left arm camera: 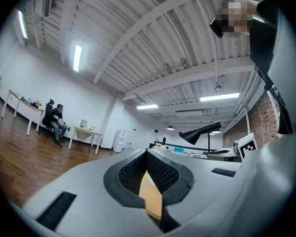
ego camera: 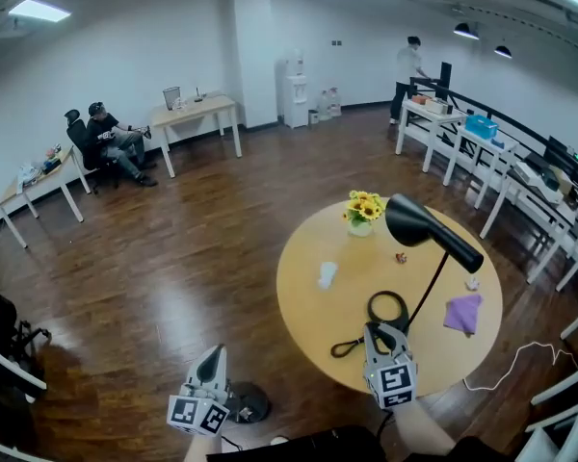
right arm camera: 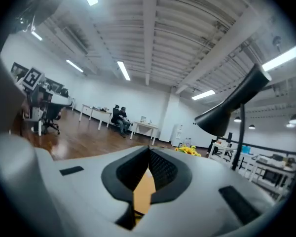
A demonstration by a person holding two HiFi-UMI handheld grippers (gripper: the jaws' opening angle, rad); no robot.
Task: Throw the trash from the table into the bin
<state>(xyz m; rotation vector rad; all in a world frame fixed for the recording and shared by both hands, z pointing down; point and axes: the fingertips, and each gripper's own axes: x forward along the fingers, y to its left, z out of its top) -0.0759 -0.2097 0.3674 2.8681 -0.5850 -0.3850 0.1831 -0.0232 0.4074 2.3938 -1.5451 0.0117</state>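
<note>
A wood floor [ego camera: 173, 258] runs around the round table [ego camera: 303, 301], where a white vase [ego camera: 360, 227] holds sunflowers. The crumpled white trash [ego camera: 327, 275] lies on the tabletop, left of the black lamp [ego camera: 419, 224]. My right gripper [ego camera: 383, 332] sits over the table's near edge, jaws closed and empty. My left gripper [ego camera: 212, 356] hangs over the floor, also closed on nothing, beside a dark round object [ego camera: 250, 402]; I cannot tell whether it is the bin.

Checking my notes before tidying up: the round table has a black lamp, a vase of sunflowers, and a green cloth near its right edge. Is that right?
Not quite. The head view shows the cloth is purple, not green. The rest holds: it lies near the right edge of the round table, which also has the black lamp and the vase of sunflowers.
</note>
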